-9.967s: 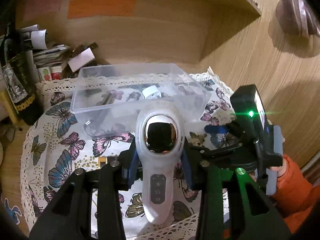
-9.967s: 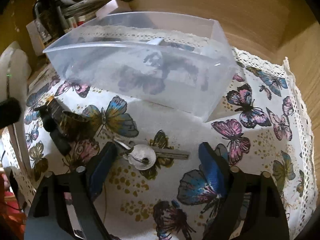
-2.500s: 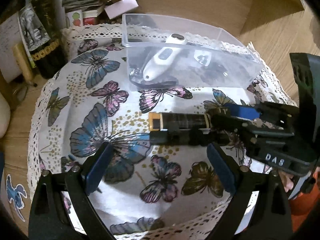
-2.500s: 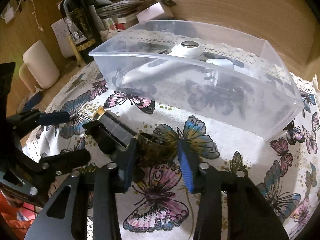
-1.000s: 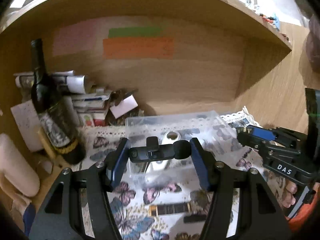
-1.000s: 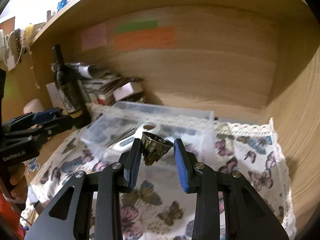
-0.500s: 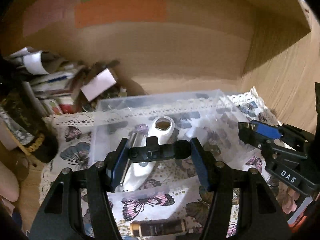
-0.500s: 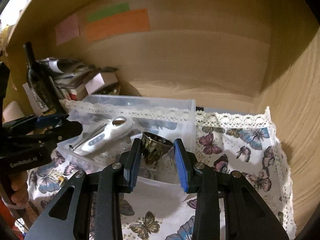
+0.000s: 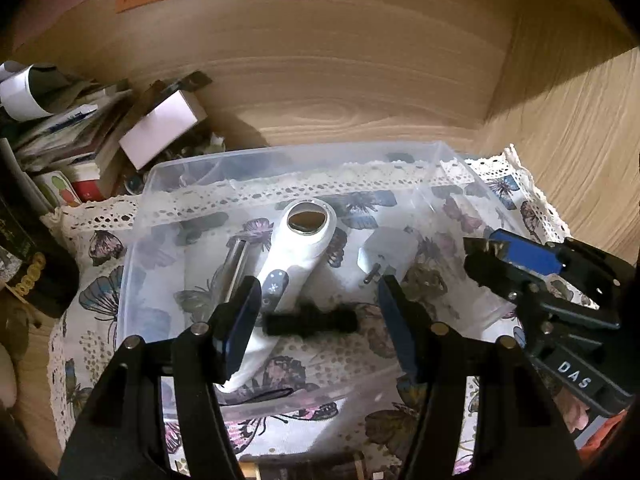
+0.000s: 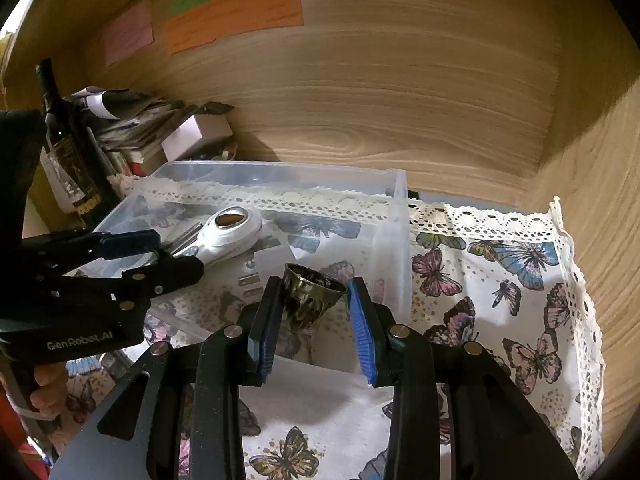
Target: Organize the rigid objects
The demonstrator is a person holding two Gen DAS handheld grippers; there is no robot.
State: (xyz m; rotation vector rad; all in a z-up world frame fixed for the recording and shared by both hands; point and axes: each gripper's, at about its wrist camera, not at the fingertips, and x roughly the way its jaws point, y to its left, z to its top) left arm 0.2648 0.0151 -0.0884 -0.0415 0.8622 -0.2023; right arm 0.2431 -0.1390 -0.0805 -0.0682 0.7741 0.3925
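A clear plastic bin (image 9: 148,184) (image 10: 400,220) stands on the butterfly cloth. It holds a white handheld device (image 9: 296,248) (image 10: 228,232), a white plug adapter (image 9: 384,248) and a metal piece (image 9: 236,264). My left gripper (image 9: 318,312) (image 10: 176,254) hangs over the bin's front half. A small black object (image 9: 312,322) shows blurred between its fingers, with a gap to the right pad. My right gripper (image 10: 314,300) (image 9: 486,254) is shut on a dark shiny metal cup (image 10: 312,292), above the bin's right front corner.
A wine bottle (image 10: 64,148), stacked books and papers (image 9: 72,132) and a white box (image 9: 160,128) crowd the back left. Wooden walls close the back and right. A black-and-gold object (image 9: 304,468) lies on the cloth (image 10: 500,280) in front of the bin.
Both grippers have sunk toward the bin and tilted down. The black object, which spanned the left pads before, now looks smaller, lower and blurred. The cup stays clamped in the right gripper.
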